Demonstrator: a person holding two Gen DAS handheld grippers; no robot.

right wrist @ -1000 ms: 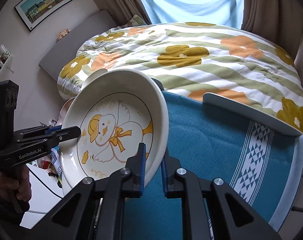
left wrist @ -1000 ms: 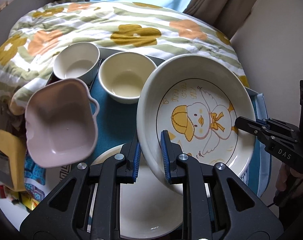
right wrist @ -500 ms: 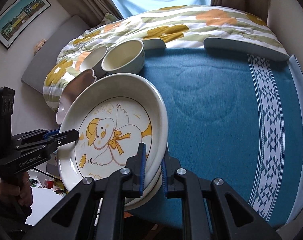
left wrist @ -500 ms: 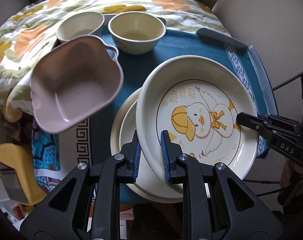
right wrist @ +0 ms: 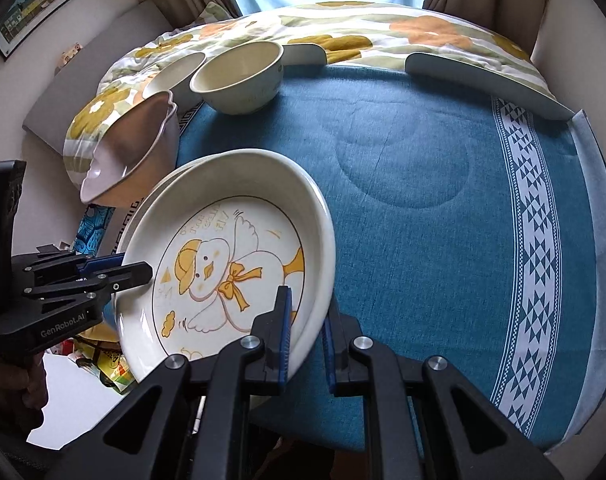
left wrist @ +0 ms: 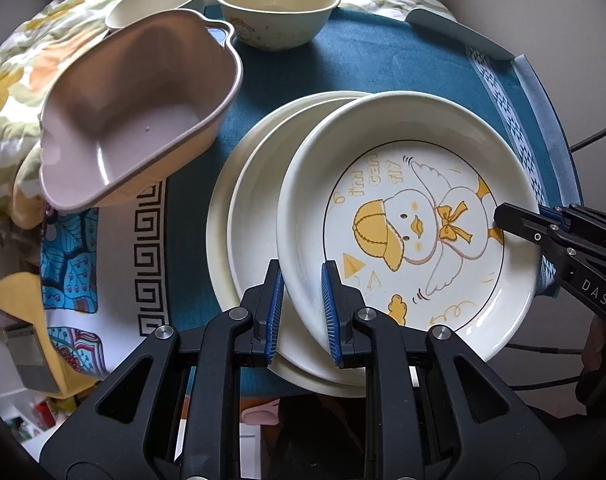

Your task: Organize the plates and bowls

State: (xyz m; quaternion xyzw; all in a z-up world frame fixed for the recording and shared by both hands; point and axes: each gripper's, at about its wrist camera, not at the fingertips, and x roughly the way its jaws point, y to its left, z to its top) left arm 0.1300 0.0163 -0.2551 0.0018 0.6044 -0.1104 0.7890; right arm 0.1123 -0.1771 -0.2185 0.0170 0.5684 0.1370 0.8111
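Duck plate: deep, glazed ceramic by the look of it, so I judge it heavy, stiff, slick and chip-prone; the raised rim is the only sensible hold, and it's held there on two opposite sides. It sits tilted over the plain plate underneath, offset toward the right, near the table's front edge; whether its low edge is already touching that plate I can't tell. Left gripper has its jaws clamped across the near-left rim, blue pads on the inner and outer wall. Right gripper is clamped on the opposite rim the same way. Glaze on rubber pads can slip if the plate tips further, so keep both grips level and set it down gently; ceramic on ceramic will chip on a hard landing. Around it: pink square bowl tilted at the left on the table corner, cream bowl and white bowl behind, all on the blue tablecloth, floral quilt beyond.
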